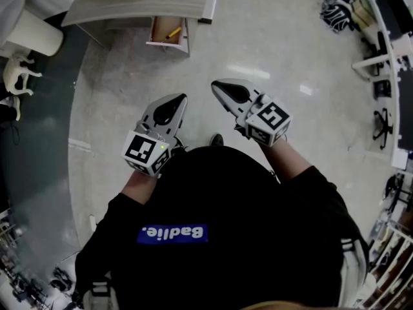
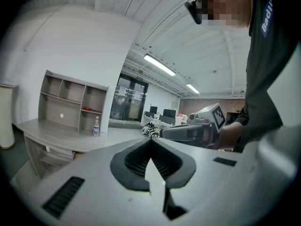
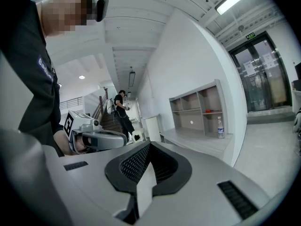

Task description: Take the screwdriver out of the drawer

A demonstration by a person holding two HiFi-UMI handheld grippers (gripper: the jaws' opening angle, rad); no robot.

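Fingers of the left gripper (image 1: 179, 101) and the right gripper (image 1: 218, 86) are pressed together on nothing. A yellow-handled screwdriver (image 1: 173, 32) lies inside the open drawer (image 1: 166, 45), well apart from both grippers. Reaching, grasping and lifting it out all appear left to do.

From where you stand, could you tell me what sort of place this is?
Probably an open-plan office: a grey desk with a shelf unit, monitors in the background, and glass doors.
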